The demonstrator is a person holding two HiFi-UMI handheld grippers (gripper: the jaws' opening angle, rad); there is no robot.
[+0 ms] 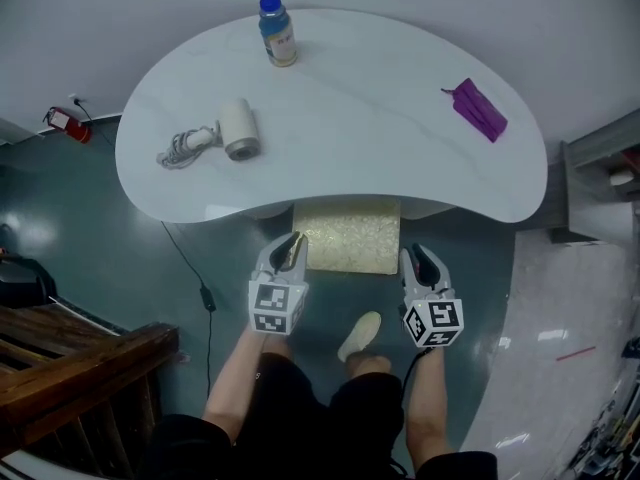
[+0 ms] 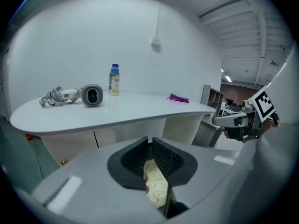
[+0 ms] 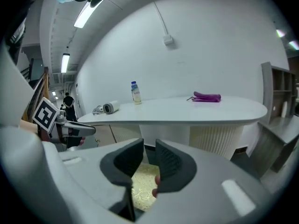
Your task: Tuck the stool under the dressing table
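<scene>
The stool, with a gold patterned cushion, stands at the near side of the white kidney-shaped dressing table, its far part under the tabletop. My left gripper is at the stool's near left corner. Its jaws are drawn together on the cushion edge, which shows in the narrow gap of the left gripper. My right gripper is at the stool's right edge. In the right gripper view its jaws are close together, with the cushion showing in the gap.
On the table lie a hair dryer with a coiled cord, a blue-capped bottle and a purple item. A cable runs across the floor at left. Dark wooden furniture stands near left. The person's foot rests behind the stool.
</scene>
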